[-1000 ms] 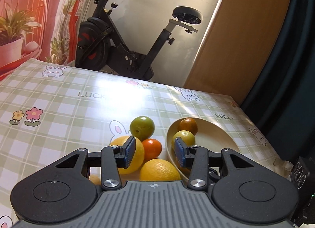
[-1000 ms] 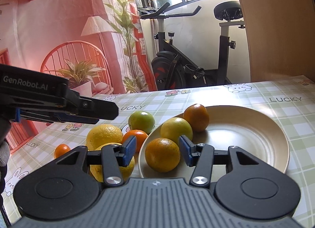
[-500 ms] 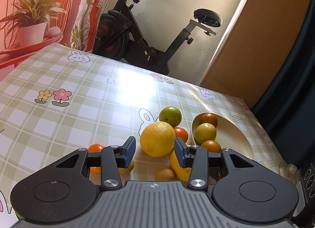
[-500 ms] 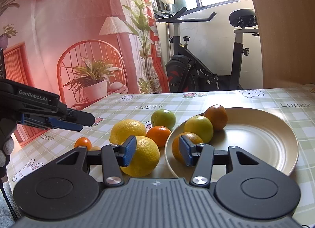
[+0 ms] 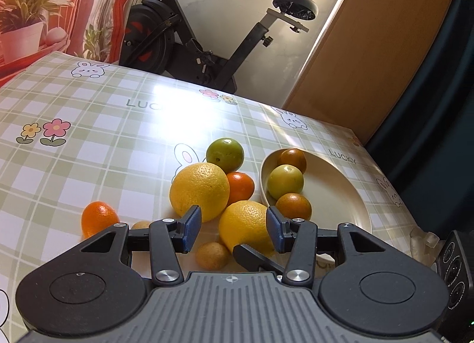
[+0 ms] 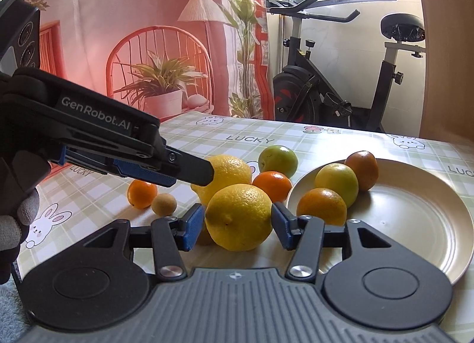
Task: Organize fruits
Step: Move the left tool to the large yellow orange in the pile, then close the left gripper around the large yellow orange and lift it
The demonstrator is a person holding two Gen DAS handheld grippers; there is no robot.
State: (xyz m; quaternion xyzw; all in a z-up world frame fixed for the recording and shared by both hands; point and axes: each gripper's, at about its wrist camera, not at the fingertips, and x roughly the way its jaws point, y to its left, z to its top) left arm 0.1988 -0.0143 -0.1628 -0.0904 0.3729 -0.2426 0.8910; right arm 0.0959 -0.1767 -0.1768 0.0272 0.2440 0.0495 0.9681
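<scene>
A beige plate (image 6: pixel 414 209) on the right holds three fruits: a dark orange one (image 6: pixel 362 170), a yellow-green one (image 6: pixel 336 183) and an orange one (image 6: pixel 321 207). Beside it on the checked tablecloth lie two big yellow oranges, the near one (image 6: pixel 238 217) and the far one (image 6: pixel 228 174), with a green fruit (image 6: pixel 277 159), a mandarin (image 6: pixel 272 184), another mandarin (image 6: pixel 141 193) and a small brown fruit (image 6: pixel 164 204). My right gripper (image 6: pixel 237 227) is low, its jaws opening, with the near yellow orange framed between the pads. My left gripper (image 5: pixel 233 229), jaws also opening, hovers over the yellow oranges and holds nothing.
An exercise bike (image 5: pixel 192 41) stands behind the table's far edge, next to a wooden door (image 5: pixel 370 47). A second small brown fruit (image 5: pixel 211 254) lies close under my left gripper. A gloved hand (image 6: pixel 17 218) holds the left gripper at the table's left side.
My right gripper has swung left, from the orange on the plate to the near yellow orange. Both pairs of fingers stand wider apart. The left gripper has dipped and turned towards the near yellow orange.
</scene>
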